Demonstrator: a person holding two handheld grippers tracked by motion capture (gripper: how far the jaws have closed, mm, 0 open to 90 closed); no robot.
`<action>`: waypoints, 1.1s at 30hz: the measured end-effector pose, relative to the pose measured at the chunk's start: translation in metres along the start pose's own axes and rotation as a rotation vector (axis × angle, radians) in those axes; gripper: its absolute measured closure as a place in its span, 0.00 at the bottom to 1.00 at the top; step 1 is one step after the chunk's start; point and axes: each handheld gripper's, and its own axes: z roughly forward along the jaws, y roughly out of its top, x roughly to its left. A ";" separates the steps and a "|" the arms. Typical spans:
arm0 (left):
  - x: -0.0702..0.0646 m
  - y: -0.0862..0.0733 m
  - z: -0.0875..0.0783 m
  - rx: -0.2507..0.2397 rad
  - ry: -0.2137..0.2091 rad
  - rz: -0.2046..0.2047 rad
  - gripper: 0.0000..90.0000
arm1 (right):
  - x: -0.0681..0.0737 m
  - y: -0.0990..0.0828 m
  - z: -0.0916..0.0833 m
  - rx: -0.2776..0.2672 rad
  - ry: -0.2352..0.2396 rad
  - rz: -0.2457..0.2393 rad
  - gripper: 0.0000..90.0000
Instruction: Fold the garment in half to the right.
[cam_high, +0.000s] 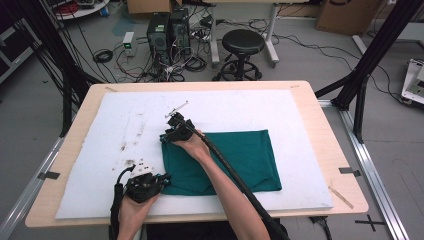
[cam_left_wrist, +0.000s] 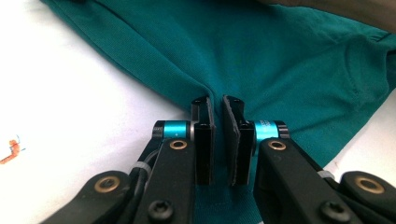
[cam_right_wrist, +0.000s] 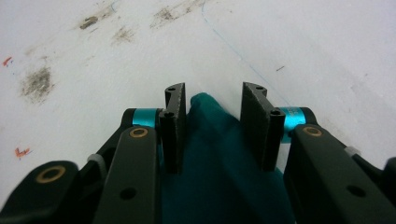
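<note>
A teal cloth (cam_high: 235, 160) lies folded flat on a white foam sheet (cam_high: 120, 115). At the cloth's near left corner my left gripper (cam_high: 162, 179) is shut on it. In the left gripper view its jaws (cam_left_wrist: 217, 100) pinch a raised ridge of the cloth (cam_left_wrist: 280, 60). My right gripper (cam_high: 172, 120) is at the cloth's far left corner, reaching across over the fabric. In the right gripper view its jaws (cam_right_wrist: 214, 91) stand apart, with the cloth's corner (cam_right_wrist: 210, 154) lying between them; it lies close against the left pad and clear of the right one.
The foam sheet covers most of a wooden table (cam_high: 320, 125) and carries dark smudges (cam_high: 125, 147) left of the cloth. A small thin metal piece (cam_high: 177, 107) lies just beyond the right gripper. A stool (cam_high: 242, 42) and computer towers (cam_high: 167, 30) stand on the floor behind the table.
</note>
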 end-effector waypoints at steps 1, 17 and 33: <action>0.000 0.000 0.000 0.001 0.001 0.000 0.92 | 0.001 0.000 0.000 0.004 -0.008 -0.007 0.70; 0.002 0.004 -0.009 -0.033 -0.020 -0.026 0.94 | 0.008 0.002 -0.003 0.008 -0.069 -0.021 0.96; 0.003 0.019 -0.048 -0.078 -0.016 0.015 0.94 | 0.019 0.019 -0.031 -0.125 0.000 0.012 0.96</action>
